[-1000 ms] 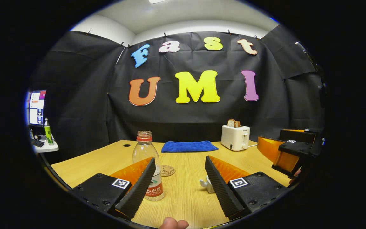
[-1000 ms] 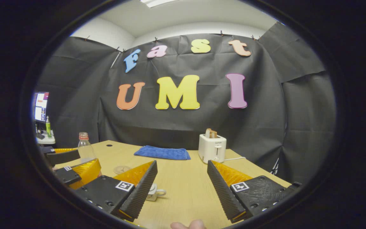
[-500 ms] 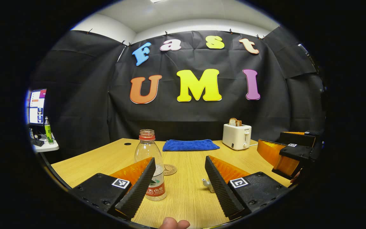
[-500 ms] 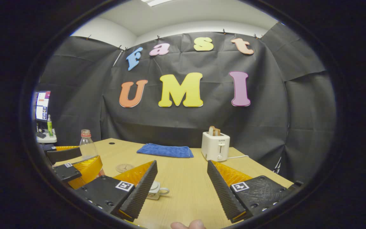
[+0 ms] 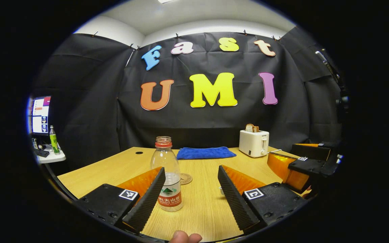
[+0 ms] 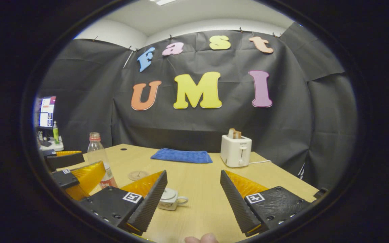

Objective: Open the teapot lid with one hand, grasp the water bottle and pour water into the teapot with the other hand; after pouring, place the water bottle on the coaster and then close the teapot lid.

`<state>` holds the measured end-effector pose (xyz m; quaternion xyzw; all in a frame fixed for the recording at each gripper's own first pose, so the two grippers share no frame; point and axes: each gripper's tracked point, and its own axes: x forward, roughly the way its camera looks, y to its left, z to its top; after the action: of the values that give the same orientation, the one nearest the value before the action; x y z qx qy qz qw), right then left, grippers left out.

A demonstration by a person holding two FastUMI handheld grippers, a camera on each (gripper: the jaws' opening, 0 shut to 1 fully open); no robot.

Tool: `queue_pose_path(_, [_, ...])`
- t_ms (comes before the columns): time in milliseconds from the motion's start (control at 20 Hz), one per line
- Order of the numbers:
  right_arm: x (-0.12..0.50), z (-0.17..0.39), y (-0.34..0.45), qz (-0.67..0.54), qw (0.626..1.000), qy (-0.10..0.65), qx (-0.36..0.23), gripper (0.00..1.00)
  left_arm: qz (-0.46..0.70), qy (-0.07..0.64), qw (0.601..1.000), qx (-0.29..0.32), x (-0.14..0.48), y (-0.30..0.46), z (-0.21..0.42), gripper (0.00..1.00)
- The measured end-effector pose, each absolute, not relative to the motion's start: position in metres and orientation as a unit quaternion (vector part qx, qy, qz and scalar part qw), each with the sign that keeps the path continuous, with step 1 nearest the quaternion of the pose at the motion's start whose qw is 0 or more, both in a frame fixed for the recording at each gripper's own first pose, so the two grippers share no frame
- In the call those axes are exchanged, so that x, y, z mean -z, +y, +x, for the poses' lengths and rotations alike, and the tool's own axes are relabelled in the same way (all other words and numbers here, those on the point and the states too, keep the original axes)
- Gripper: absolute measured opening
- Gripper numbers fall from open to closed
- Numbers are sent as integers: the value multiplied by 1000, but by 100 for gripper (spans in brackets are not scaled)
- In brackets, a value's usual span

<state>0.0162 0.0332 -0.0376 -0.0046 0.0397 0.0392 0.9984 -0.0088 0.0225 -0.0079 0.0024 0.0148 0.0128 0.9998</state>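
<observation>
A clear, uncapped water bottle [image 5: 166, 175] with a red label stands on the wooden table [image 5: 198, 209], just beyond my left gripper's left finger. My left gripper [image 5: 191, 171] is open and holds nothing. A round coaster [image 5: 185, 178] lies behind the bottle. The small white teapot [image 6: 170, 199], lid on, sits on the table beside the left finger of my open right gripper [image 6: 193, 173]. In the right gripper view the bottle [image 6: 97, 158], the coaster [image 6: 137, 175] and the left gripper [image 6: 71, 170] are at the left. The right gripper [image 5: 304, 165] appears at the right of the left gripper view.
A folded blue cloth [image 5: 205, 153] lies at the back of the table. A white toaster [image 5: 253, 143] with bread in it stands at the back right. Off the table's left edge, a side stand carries a monitor [image 5: 41, 114] and a green bottle [image 5: 53, 139].
Both grippers have drifted to the left, still open. The bottle now sits nearer the left gripper's gap, and more of the teapot shows past the right gripper's left finger.
</observation>
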Motion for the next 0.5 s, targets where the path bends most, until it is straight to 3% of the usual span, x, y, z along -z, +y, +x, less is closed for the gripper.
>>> queue_pose_path(500, [82, 58, 82, -27, 994, 79, -74, 95, 1, 35, 998, -55, 24, 73, -28, 98])
